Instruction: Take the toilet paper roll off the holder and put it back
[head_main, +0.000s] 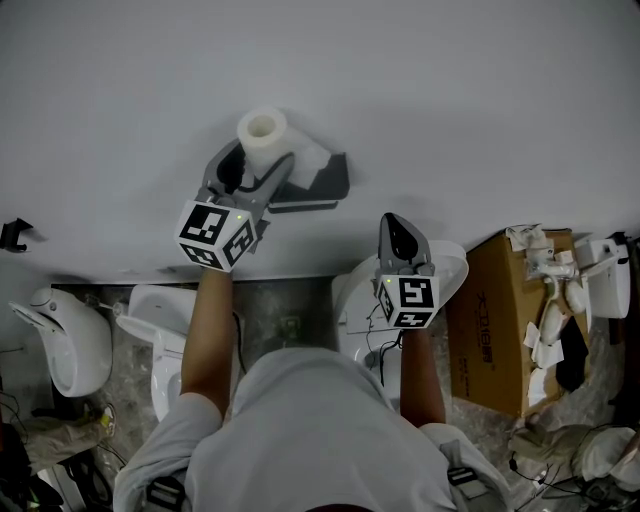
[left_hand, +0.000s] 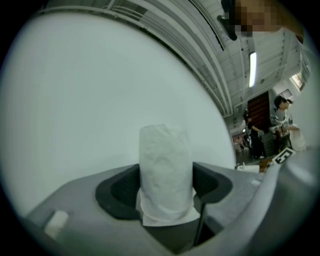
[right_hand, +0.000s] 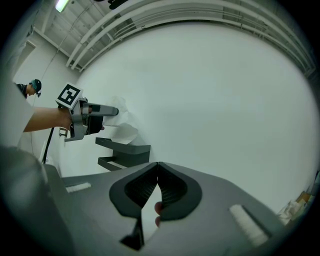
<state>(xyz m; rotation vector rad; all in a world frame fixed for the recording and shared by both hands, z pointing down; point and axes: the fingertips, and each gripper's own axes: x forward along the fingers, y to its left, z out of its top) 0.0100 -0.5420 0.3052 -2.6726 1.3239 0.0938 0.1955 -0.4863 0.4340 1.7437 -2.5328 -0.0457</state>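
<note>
The head view looks from the person's head steeply down along the white wall (head_main: 450, 90). From above and a little way off, it sees the left hand-held gripper (head_main: 258, 158), the right hand-held gripper (head_main: 396, 228), the roll (head_main: 263, 128) and the holder (head_main: 330, 180). The left gripper view rides on its hand-held gripper and faces the wall, very near the roll, which fills its middle. The right gripper view rides on the other one, faces the same wall from farther back, and shares the left hand-held gripper and the holder with the head view.
</note>
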